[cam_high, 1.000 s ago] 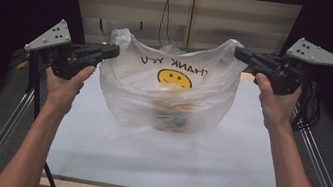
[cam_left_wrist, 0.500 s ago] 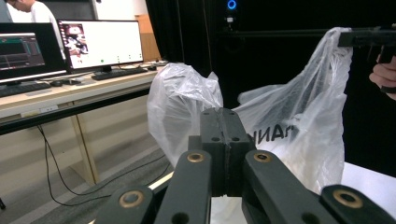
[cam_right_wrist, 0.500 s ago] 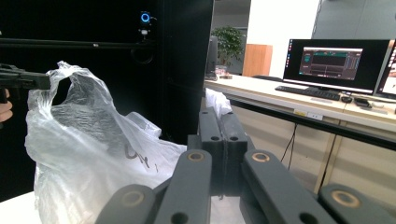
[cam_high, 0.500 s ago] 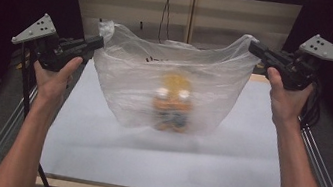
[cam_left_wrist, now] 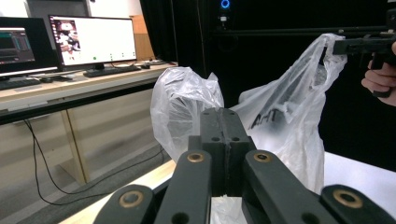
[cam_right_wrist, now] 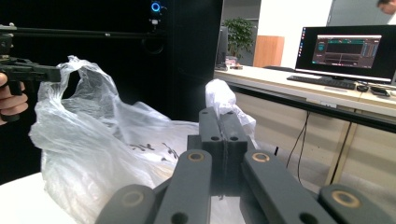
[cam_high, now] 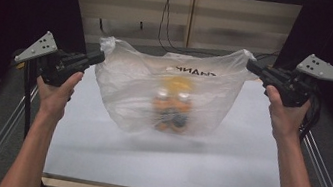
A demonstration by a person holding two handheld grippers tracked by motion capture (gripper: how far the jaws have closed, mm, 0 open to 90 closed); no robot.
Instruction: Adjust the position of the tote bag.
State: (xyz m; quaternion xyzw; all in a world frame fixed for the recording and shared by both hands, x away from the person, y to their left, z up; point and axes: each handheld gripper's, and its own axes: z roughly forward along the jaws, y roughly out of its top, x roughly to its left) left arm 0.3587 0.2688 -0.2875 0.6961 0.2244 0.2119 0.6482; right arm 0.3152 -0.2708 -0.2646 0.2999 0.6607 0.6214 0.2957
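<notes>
Both grippers have sunk since the earlier frame, lowering the plastic bag (cam_high: 170, 91) toward the white table (cam_high: 167, 169). The left gripper (cam_high: 101, 56) and right gripper (cam_high: 250, 65) are each clamped on a bag handle, stretching it between them; a blurred orange toy (cam_high: 173, 107) hangs inside.

Dim surroundings, evenly lit table (cam_high: 162, 169), motion-blurred bag (cam_high: 169, 94).

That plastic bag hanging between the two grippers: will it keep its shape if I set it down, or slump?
The plastic bag is thin and crinkled and sags between the left gripper and right gripper, so it will probably slump once released. The toy inside pulls the bottom down, so it likely carries most of the weight. The film looks slick; it may slide on the table.
</notes>
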